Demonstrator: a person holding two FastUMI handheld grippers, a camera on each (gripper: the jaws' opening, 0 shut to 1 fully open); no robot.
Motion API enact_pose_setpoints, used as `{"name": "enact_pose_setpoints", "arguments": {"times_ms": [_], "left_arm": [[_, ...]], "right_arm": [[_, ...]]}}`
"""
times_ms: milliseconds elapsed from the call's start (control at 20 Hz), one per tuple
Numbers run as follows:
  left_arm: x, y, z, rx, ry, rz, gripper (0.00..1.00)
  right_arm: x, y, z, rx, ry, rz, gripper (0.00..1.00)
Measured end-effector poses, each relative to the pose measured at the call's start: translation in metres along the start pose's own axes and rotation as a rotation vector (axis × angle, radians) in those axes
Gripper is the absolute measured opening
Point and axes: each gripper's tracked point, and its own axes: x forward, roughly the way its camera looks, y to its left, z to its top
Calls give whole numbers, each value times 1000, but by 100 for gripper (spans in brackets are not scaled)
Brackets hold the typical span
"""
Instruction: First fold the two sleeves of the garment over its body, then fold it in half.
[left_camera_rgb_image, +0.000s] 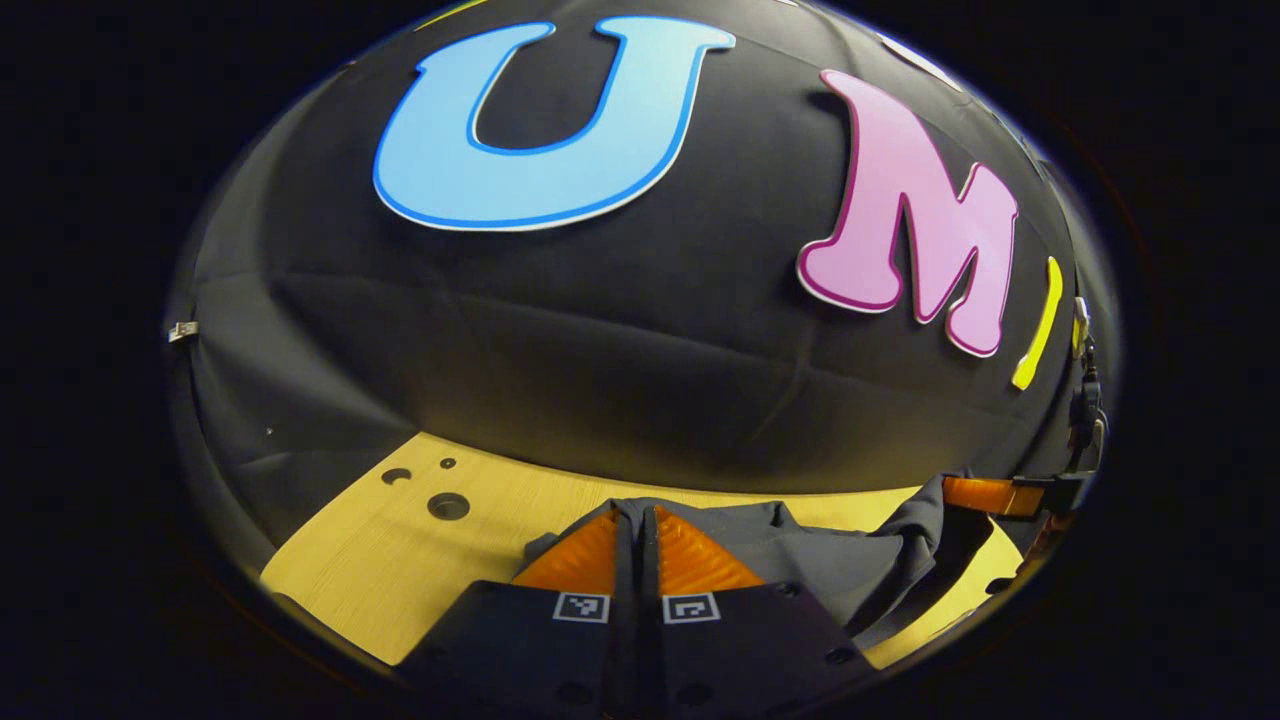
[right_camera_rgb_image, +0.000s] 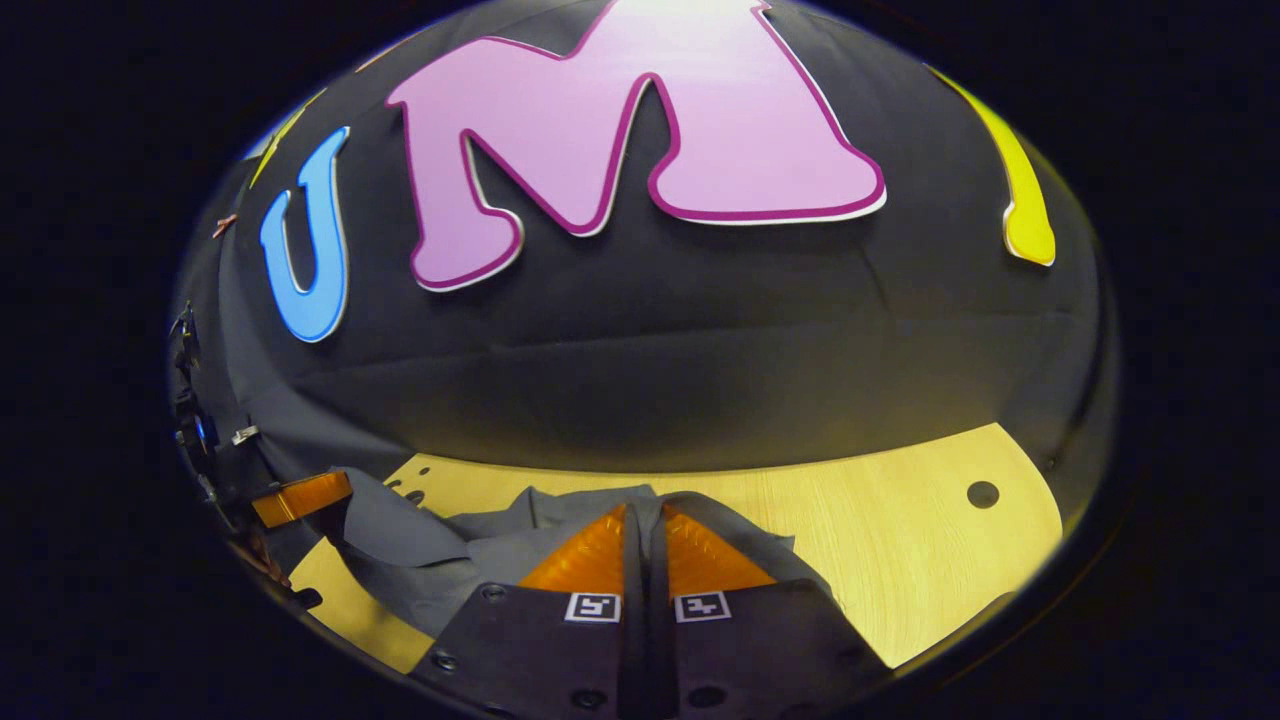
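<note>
Pinching a dark grey fabric garment (left_camera_rgb_image: 800, 560) — both grippers are clamped on its edge, cloth running up between each pair of fingers. Left gripper (left_camera_rgb_image: 637, 545) holds one end of the raised edge, right gripper (right_camera_rgb_image: 643, 545) the other; the garment hangs between them over the pale wooden tabletop (left_camera_rgb_image: 400, 560), slack and bunched in the middle. Held edge runs side to side from one gripper to the other, rest of the cloth trailing below toward the person. Likely the half-fold step — judging by both ends lifted together. Neither gripper is nearer; they share the load.
</note>
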Motion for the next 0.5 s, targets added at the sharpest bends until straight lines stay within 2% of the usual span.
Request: {"name": "enact_pose_setpoints", "arguments": {"times_ms": [250,350,400,450,500], "left_arm": [[50,2,-21,32,31,5,5],[63,2,-28,41,32,6,5],[68,1,-30,45,31,6,9],[72,2,-33,52,31,10,5],[75,2,-37,58,35,13,7]], "right_arm": [[41,-12,-16,-19,18,-29,5],[52,-16,-24,-22,23,-42,5],[58,-20,-29,-21,28,-51,5],[62,-23,-35,-14,38,-56,5],[66,-26,-42,-3,52,-64,5]]}}
